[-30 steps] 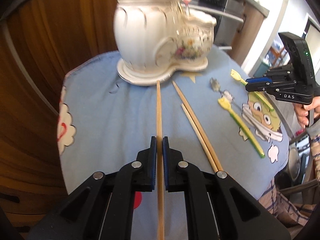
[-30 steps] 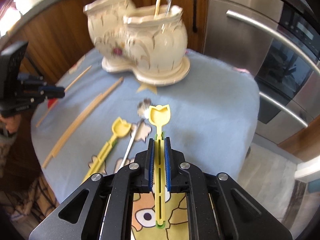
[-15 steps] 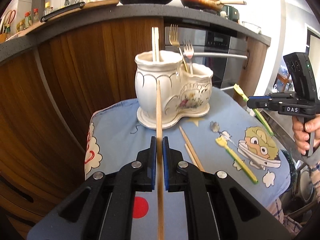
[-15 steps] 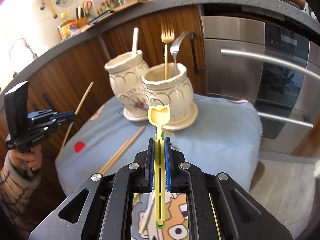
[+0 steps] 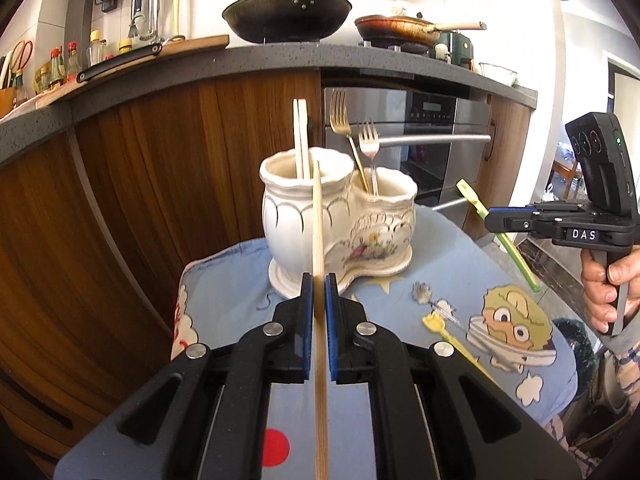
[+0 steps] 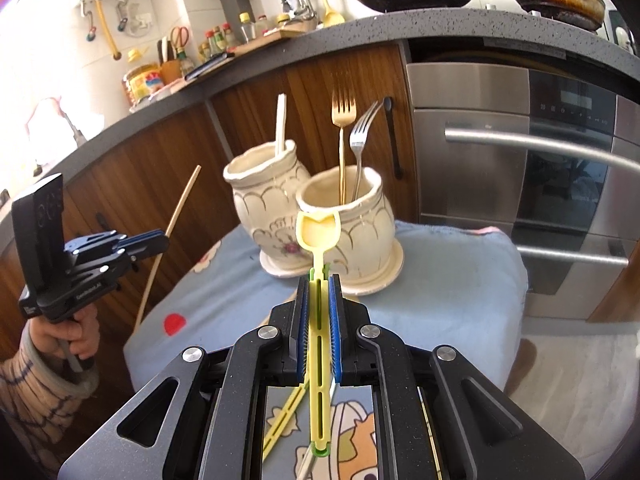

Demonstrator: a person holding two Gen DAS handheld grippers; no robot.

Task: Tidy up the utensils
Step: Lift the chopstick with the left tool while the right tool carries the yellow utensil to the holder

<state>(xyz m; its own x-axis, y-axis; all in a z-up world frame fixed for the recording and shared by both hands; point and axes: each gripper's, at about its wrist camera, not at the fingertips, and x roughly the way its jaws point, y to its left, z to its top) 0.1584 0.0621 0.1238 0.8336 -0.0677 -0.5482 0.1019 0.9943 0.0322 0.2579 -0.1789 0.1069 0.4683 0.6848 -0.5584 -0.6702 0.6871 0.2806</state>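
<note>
Left gripper has its fingers closed tight on a single wooden chopstick; the stick runs straight up the frame centre, its tip overlapping the rim of the left pot of the ceramic holder. That pot already has two pale chopsticks upright in it; the lower right pot holds a gold fork and a silver fork. The holder sits at the far end of the blue cartoon cloth on the worktop. Right gripper is clamped on a yellow plastic spoon, bowl end forward, at frame centre in front of the nearer pot, above the cloth. In the left wrist view that spoon shows at right of frame, tilted, held in the air. A second yellow spoon and a small metal spoon lie on the cloth at lower right, near the cartoon face print. In the right wrist view, the left gripper is at left of frame with its chopstick angled up and to the right.
</note>
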